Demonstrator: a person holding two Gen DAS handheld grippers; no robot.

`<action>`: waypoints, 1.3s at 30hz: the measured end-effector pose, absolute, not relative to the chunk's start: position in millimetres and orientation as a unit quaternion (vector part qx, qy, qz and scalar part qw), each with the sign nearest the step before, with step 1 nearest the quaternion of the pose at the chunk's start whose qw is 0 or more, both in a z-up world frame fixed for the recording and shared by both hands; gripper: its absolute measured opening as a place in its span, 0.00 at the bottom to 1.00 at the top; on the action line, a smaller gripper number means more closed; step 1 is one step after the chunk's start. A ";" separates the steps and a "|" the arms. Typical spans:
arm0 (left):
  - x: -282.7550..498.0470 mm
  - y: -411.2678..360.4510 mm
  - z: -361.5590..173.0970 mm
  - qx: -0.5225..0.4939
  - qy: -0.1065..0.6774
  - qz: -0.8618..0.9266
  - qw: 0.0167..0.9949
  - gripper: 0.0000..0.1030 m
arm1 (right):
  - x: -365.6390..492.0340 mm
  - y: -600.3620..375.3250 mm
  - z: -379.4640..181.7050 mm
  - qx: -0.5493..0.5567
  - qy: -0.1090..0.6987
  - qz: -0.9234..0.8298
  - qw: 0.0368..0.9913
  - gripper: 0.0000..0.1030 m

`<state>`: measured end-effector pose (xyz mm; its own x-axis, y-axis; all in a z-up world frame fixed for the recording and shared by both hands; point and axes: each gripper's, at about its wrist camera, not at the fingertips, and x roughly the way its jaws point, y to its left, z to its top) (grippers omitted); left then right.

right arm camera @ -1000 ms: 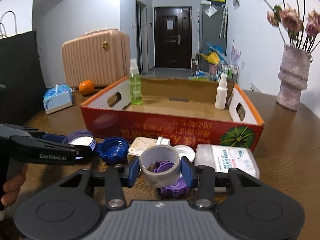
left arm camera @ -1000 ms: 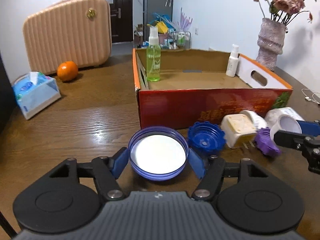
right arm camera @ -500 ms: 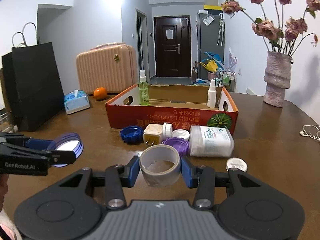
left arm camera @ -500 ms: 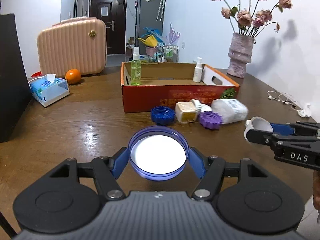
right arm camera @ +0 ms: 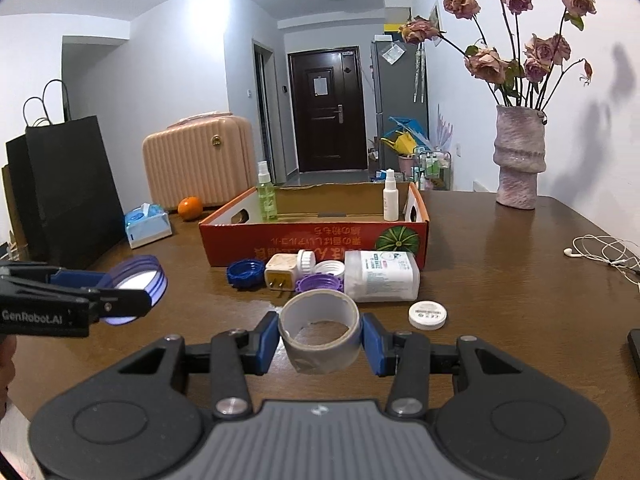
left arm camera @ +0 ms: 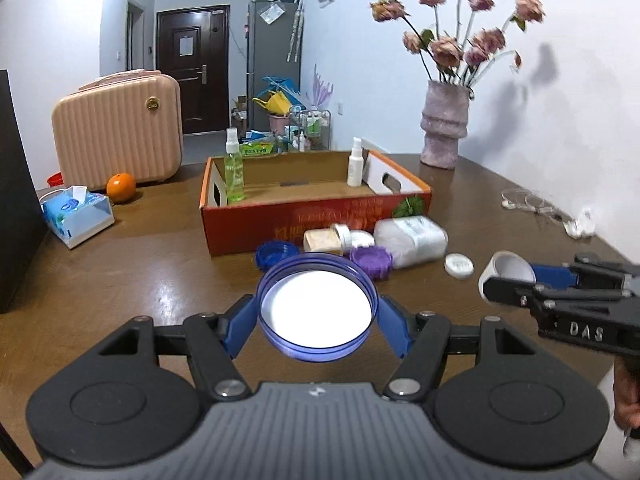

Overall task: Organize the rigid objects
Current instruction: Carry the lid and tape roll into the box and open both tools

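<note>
- The cardboard box point(right arm camera: 316, 236) is open on top; only a green spray bottle point(right arm camera: 267, 192) and a white spray bottle point(right arm camera: 391, 196) stand at its far corners, leaving its floor mostly bare.
- Small items crowd its near wall: blue cap point(right arm camera: 245, 274), plug adapter point(right arm camera: 281, 276), purple cap point(right arm camera: 320, 282), lying jar point(right arm camera: 382, 276).
- The table point(right arm camera: 520, 300) is bare to the right, up to the earphone cable point(right arm camera: 604, 254).

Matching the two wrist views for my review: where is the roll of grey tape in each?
Left wrist view: roll of grey tape at the right edge, in the right hand-held gripper.
Right wrist view: bottom centre, clamped between the blue pads.
Shared landmark: red cardboard box beyond it.
</note>
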<state>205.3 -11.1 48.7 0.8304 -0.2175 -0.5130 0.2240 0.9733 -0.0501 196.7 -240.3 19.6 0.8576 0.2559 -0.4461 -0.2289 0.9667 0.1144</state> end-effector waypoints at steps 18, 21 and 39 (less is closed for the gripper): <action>500.1 -23.2 57.4 -0.033 0.367 -0.065 0.927 0.65 | 470.0 -247.0 51.3 0.081 0.308 0.166 0.933 0.42; 555.9 -28.9 42.0 -0.021 0.398 -0.062 0.915 0.65 | 542.4 -234.0 39.1 0.079 0.352 0.153 0.920 0.42; 628.8 -30.1 0.1 -0.006 0.445 -0.047 0.894 0.78 | 670.4 -216.2 -15.4 0.090 0.438 0.091 0.890 0.55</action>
<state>628.8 -30.1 0.1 0.5991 -0.0892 -0.7957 0.0786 0.9955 -0.0525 670.4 -216.2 -15.4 0.5988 0.2414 -0.7637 -0.0841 0.9672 0.2398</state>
